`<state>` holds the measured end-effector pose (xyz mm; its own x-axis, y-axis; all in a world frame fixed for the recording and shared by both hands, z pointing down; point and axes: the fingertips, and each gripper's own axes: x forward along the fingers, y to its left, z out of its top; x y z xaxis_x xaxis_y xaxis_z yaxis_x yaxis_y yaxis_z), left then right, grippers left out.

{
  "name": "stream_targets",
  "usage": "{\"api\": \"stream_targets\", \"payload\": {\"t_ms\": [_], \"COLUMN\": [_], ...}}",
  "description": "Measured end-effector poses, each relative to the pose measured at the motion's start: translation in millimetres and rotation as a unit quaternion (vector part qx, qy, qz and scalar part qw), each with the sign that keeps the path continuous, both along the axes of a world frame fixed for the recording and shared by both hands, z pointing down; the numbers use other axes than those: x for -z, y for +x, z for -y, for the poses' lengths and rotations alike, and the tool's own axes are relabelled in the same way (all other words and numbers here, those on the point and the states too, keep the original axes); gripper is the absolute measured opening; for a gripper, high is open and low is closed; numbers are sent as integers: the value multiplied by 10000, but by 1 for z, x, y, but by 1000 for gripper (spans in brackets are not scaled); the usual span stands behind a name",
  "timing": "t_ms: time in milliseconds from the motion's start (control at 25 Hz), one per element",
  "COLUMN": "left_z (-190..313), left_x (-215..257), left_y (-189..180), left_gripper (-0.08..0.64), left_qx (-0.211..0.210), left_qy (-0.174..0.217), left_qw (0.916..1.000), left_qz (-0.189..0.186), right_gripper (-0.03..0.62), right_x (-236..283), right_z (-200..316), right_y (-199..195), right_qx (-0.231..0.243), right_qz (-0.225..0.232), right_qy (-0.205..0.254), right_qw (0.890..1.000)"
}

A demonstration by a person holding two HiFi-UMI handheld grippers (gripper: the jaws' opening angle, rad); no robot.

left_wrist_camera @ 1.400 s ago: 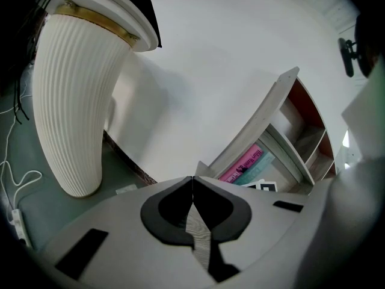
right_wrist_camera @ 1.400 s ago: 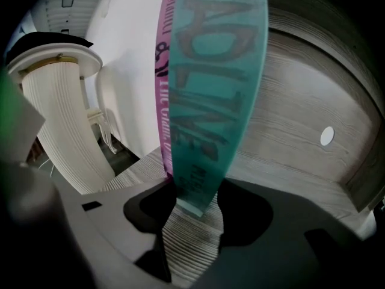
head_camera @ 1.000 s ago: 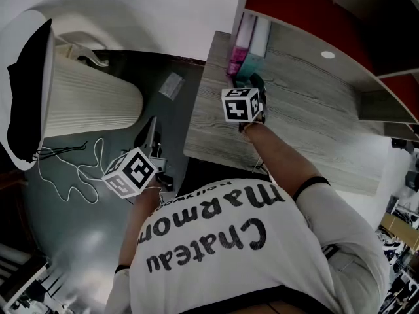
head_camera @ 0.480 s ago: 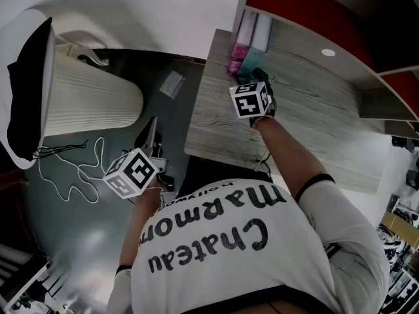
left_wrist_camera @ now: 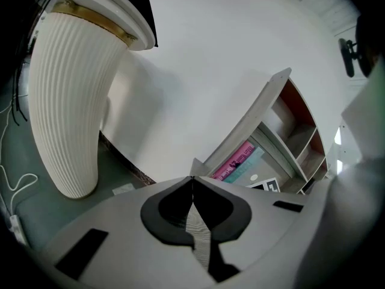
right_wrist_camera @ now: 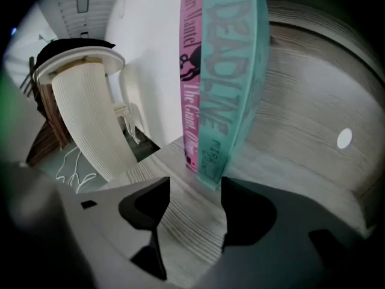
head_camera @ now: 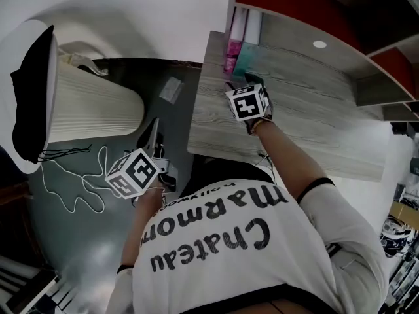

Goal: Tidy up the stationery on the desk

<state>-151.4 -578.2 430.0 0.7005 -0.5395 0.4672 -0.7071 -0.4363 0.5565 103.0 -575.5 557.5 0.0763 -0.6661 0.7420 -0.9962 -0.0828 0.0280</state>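
Observation:
Two books stand upright at the desk's far left end, a pink one (right_wrist_camera: 191,83) and a teal one (right_wrist_camera: 231,83) leaning against it. My right gripper (right_wrist_camera: 191,191) hovers low over the wood-grain desk (head_camera: 301,116) just in front of the teal book, open, with only bare desk between its fingers. In the head view its marker cube (head_camera: 247,102) sits a short way from the books (head_camera: 239,51). My left gripper (left_wrist_camera: 192,185) is shut and empty, held off the desk's left side over the dark floor, its cube (head_camera: 134,173) beside the person's torso.
A tall white ribbed object with a black top (head_camera: 85,106) lies on the floor to the left. A white cable (head_camera: 78,175) curls beside it, and a scrap of paper (head_camera: 171,88) lies nearby. Shelves with red backing (head_camera: 308,5) rise behind the desk. A small white disc (head_camera: 319,44) is on the desk.
My right gripper has shifted slightly to the right near the books. The left gripper has stayed where it was.

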Motion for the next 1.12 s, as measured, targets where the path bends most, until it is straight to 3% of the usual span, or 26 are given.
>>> {"api": "stream_targets", "payload": {"t_ms": [280, 520, 600, 840, 1120], "left_z": [-10, -28, -37, -60, -87], "left_x": [16, 40, 48, 73, 105], "left_y": [27, 53, 60, 80, 104], "left_gripper": [15, 15, 15, 15, 17], "left_qx": [-720, -1387, -1583, -1945, -2150], "left_qy": [225, 564, 760, 1214, 1798], "left_qw": [9968, 9873, 9828, 9712, 9588], "left_qz": [-279, -531, -573, -647, -467], "right_gripper": [248, 199, 145, 47, 21], "right_x": [25, 71, 91, 153, 222], "right_z": [-45, -81, -91, -117, -142], "right_y": [-27, -51, -52, -48, -38], "right_qx": [-975, -1392, -1553, -1735, -1504], "right_qz": [953, 1461, 1619, 1679, 1538], "right_qy": [144, 847, 1160, 1931, 2838], "right_qw": [9906, 9758, 9676, 9510, 9345]}}
